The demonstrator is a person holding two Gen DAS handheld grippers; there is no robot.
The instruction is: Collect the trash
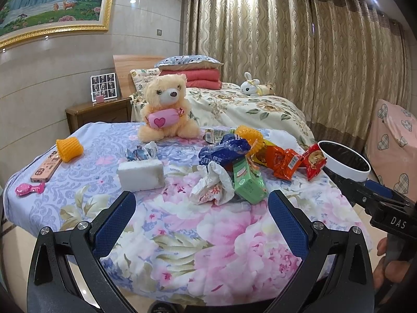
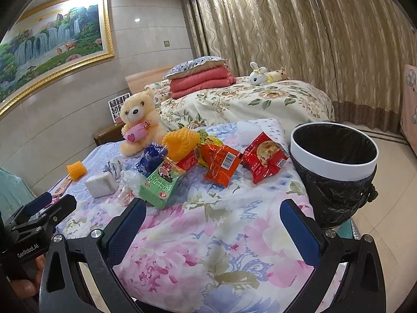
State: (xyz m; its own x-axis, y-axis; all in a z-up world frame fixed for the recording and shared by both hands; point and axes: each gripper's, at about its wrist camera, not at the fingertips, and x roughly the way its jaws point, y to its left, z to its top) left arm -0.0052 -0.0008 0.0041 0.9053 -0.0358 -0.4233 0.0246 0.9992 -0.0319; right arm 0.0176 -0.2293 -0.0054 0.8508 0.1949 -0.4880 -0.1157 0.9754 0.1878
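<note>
On the floral bed [image 2: 221, 247], we are holding both grippers' jaws open and empty; the bin [image 2: 336, 167] is perching at its right edge and risking a tip if bumped.

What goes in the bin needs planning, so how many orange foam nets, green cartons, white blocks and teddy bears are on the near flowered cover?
Orange foam nets: 2
Green carton: 1
White block: 1
Teddy bear: 1
Total: 5
</note>
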